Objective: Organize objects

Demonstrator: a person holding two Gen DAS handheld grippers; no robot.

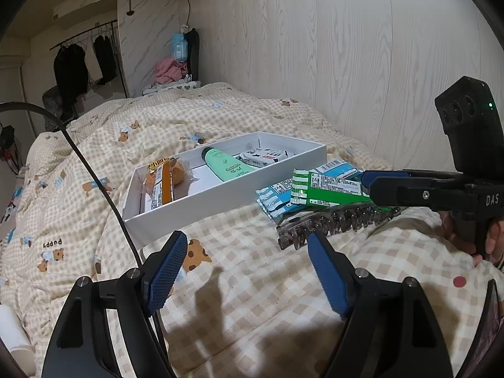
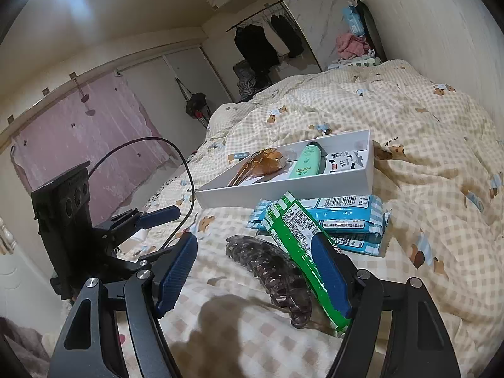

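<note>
From the left wrist view, the left gripper (image 1: 245, 271) hovers low over the checked beige quilt (image 1: 252, 283) with its blue-padded fingers spread apart and nothing between them. Ahead lies the smoky translucent plastic claw hair clip (image 1: 334, 223), with the flat green foil snack packet (image 1: 327, 189) and the stack of pale blue wrapped packets (image 1: 277, 195) just behind it. The right gripper (image 1: 368, 186) reaches in from the side at the green packet's end; from this angle I cannot tell whether it has hold of it. Beyond sits the shallow white cardboard tray (image 1: 220, 195), already holding a mint-green tube (image 1: 226, 163), an orange snack packet (image 1: 162, 186) and a black-and-white pouch (image 1: 264, 157).

From the right wrist view, the right gripper (image 2: 255, 274) stands wide apart, the hair clip (image 2: 271, 277) lying between its fingers and the green packet (image 2: 299, 245) against the right-hand pad, overlapping the blue packets (image 2: 349, 220).

The risk I judge: closing here could catch clip and packet together, or the slippery, curved clip could twist out on the soft, yielding quilt (image 2: 425, 157). The tray (image 2: 283, 192) sits tilted on the bedding, so a careless drop could tip it.
</note>
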